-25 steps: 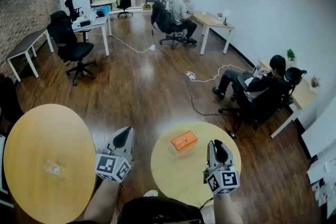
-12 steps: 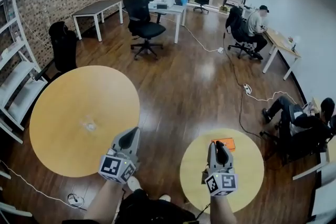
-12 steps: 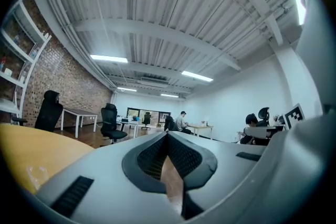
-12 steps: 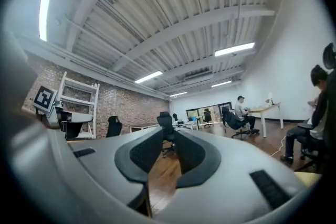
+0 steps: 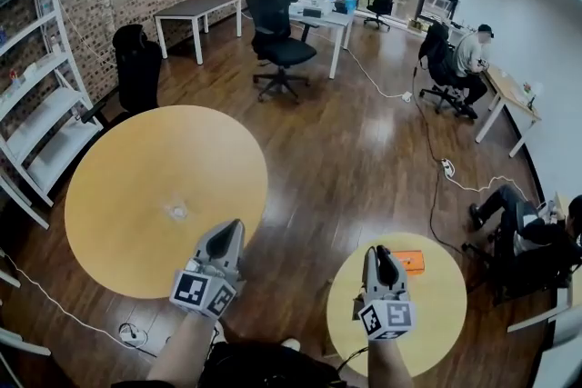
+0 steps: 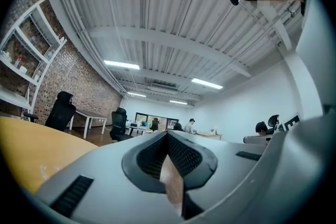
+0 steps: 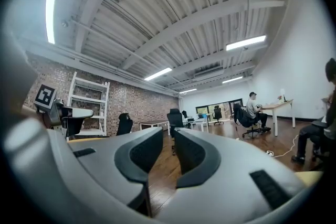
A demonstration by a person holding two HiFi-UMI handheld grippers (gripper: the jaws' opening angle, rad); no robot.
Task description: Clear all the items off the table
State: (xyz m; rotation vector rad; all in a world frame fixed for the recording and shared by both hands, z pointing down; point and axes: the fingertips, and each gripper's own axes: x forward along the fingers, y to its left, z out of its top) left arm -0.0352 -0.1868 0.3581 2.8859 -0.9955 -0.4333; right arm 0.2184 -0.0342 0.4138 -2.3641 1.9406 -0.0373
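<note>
A large round yellow table (image 5: 136,213) fills the left of the head view, with a small clear crumpled scrap (image 5: 178,212) near its middle. A smaller round yellow table (image 5: 436,313) stands at lower right and bears an orange box (image 5: 411,263) at its far edge. My left gripper (image 5: 227,236) hovers over the floor gap by the large table's near right edge, shut and empty; its view shows the jaws (image 6: 167,135) meeting and the table edge (image 6: 26,149). My right gripper (image 5: 379,257) is over the small table left of the box, jaws (image 7: 169,136) slightly apart, nothing between them.
White shelving (image 5: 36,123) lines the brick wall at left. Black office chairs (image 5: 136,73) (image 5: 277,45) and white desks (image 5: 195,9) stand beyond the large table. People sit at right (image 5: 473,59) (image 5: 536,236). Cables (image 5: 436,168) and a power strip (image 5: 132,336) lie on the wood floor.
The view has swung left: the large table slid from lower left toward the middle, the small table and orange box shifted right. Both grippers keep their places in the view, jaws unchanged.
</note>
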